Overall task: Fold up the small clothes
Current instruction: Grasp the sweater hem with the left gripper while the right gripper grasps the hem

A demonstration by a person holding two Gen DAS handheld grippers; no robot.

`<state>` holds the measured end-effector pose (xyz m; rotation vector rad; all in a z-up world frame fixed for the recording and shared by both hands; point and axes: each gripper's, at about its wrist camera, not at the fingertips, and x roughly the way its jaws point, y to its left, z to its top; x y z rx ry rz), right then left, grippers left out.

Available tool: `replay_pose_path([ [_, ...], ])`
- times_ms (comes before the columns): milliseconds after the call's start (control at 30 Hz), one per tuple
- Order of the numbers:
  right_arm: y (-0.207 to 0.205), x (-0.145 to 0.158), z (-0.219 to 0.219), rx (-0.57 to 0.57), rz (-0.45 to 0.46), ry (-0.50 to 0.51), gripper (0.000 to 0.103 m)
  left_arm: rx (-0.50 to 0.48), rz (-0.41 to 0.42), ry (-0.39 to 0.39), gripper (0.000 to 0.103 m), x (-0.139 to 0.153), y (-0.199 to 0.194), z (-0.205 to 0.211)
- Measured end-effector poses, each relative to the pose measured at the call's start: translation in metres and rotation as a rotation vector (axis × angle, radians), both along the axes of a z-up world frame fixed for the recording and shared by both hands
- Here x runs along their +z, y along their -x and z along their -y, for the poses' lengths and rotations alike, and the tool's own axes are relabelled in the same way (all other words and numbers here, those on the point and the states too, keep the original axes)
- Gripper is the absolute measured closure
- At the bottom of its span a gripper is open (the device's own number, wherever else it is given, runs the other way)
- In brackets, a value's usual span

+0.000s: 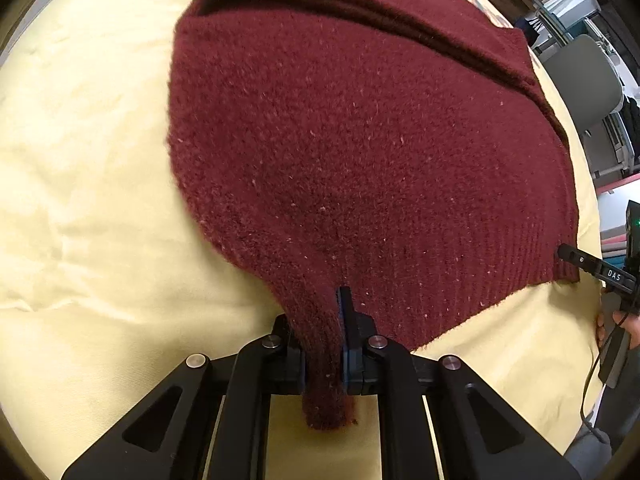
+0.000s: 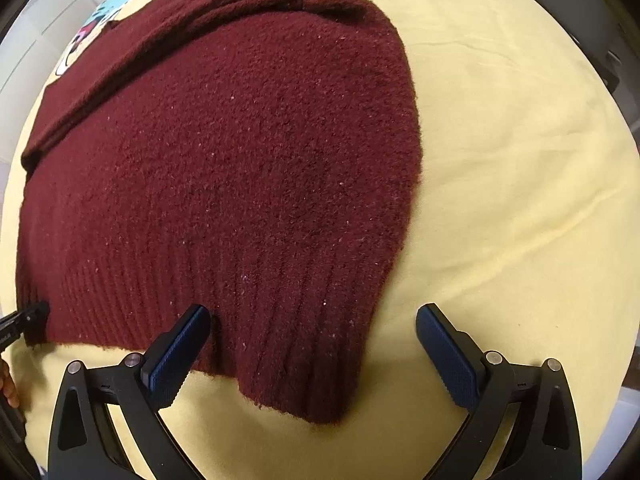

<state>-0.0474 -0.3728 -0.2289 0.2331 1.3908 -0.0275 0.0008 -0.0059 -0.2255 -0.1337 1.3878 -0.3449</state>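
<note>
Spread flat on a pale yellow sheet (image 1: pixel 80 184): a dark red knitted sweater (image 1: pixel 360 152), sleeves folded in across the body, ribbed hem toward the cameras. Clamped hard between the pressed-together fingers of the left gripper (image 1: pixel 323 344): one corner of that ribbed hem, bunched into a thick roll and poking out behind the pads. Pulled up slightly from the sheet around the pinch, with the knit fanning out from it. Spread wide and holding nothing: the right gripper (image 2: pixel 314 354), blue pads to either side of the other hem corner, which lies on the sheet between them. Touching the hem's far edge in the right wrist view, the dark tip of the left tool. Beyond the sweater, a bright printed cloth (image 2: pixel 100 12), partly covered by the knit.
</note>
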Motion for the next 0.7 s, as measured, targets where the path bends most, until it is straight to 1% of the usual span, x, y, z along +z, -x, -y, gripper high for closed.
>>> replay_pose_path([
  [33, -0.001, 0.000, 0.001, -0.003, -0.001, -0.004, 0.002, 0.003, 0.002, 0.004, 0.094, 0.001, 0.003, 0.000],
  [67, -0.001, 0.001, 0.002, -0.011, -0.004, -0.008, 0.005, 0.007, 0.004, 0.009, 0.094, 0.002, 0.004, -0.002],
  [100, -0.001, 0.001, 0.002, -0.016, -0.009, -0.014, 0.014, 0.009, 0.005, 0.014, 0.094, 0.003, 0.004, -0.002],
  [133, -0.001, -0.001, 0.005, -0.021, -0.017, -0.023, 0.022, 0.010, 0.006, 0.017, 0.094, 0.007, 0.012, -0.010],
  [167, -0.002, -0.003, 0.007, -0.023, -0.031, -0.042, 0.047, 0.010, 0.008, 0.020, 0.094, 0.008, 0.012, -0.010],
  [200, -0.002, -0.006, 0.008, -0.023, -0.042, -0.086, 0.066, 0.009, 0.009, 0.022, 0.094, 0.010, 0.018, -0.020],
  [233, -0.001, -0.007, 0.017, -0.023, -0.045, -0.109, 0.072, 0.009, 0.009, 0.023, 0.094, 0.011, 0.018, -0.019],
  [267, -0.001, -0.006, 0.017, -0.021, -0.039, -0.129, 0.081, 0.011, 0.011, 0.025, 0.094, 0.011, 0.019, -0.019],
  [300, 0.000, -0.004, 0.017, -0.018, -0.032, -0.132, 0.087, 0.011, 0.014, 0.029, 0.094, 0.013, 0.019, -0.020],
  [400, -0.001, 0.011, 0.023, -0.011, 0.008, -0.146, 0.091, 0.015, 0.032, 0.044, 0.094, 0.025, 0.020, -0.028],
  [500, -0.007, 0.033, 0.031, -0.011, 0.060, -0.149, 0.091, 0.013, 0.079, 0.048, 0.094, 0.046, 0.016, -0.031],
  [600, -0.019, 0.062, 0.037, -0.008, 0.128, -0.149, 0.092, 0.024, 0.128, 0.083, 0.094, 0.071, 0.008, -0.035],
  [667, -0.030, 0.085, 0.039, -0.011, 0.189, -0.147, 0.092, 0.028, 0.159, 0.100, 0.094, 0.087, -0.001, -0.037],
  [700, -0.033, 0.092, 0.038, -0.015, 0.208, -0.143, 0.092, 0.024, 0.172, 0.108, 0.094, 0.095, -0.006, -0.037],
])
